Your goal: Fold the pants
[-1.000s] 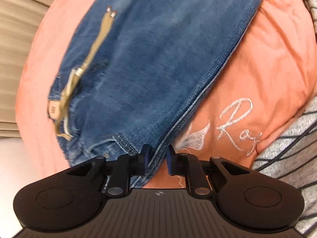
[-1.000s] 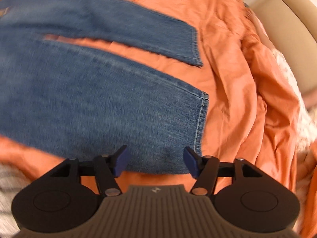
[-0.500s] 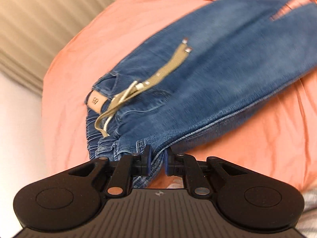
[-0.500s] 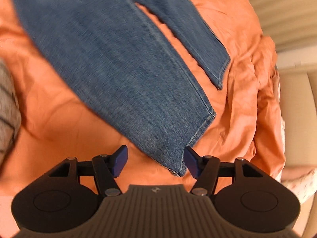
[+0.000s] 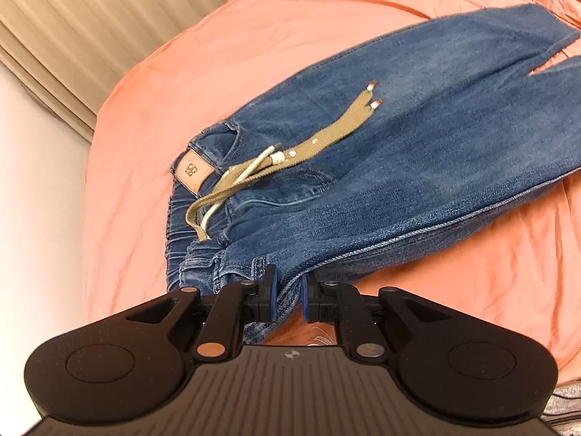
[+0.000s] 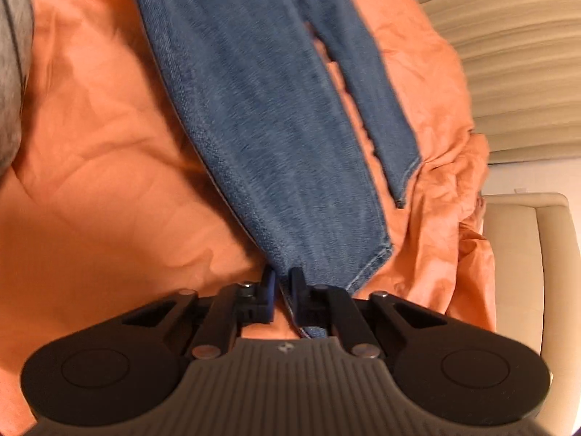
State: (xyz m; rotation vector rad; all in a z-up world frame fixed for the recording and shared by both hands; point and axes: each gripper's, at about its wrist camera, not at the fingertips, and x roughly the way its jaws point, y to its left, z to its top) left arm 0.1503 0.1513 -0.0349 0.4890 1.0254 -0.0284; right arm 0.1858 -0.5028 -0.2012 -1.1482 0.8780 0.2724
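Blue jeans lie flat on an orange bedspread, with a tan drawstring and a leather patch at the waist. My left gripper is shut on the near corner of the waistband. In the right wrist view both legs stretch away from me. My right gripper is shut on the near corner of the closer leg's hem. The farther leg lies beside it, a little apart.
Beige pleated curtains hang behind the bed, also in the right wrist view. A cream padded piece of furniture stands at the right. Grey striped fabric shows at the left edge. The bedspread is rumpled near the hems.
My right gripper was open above the leg hem and has closed on its near corner. The left gripper stays shut on the waistband and its view has swung across the jeans.
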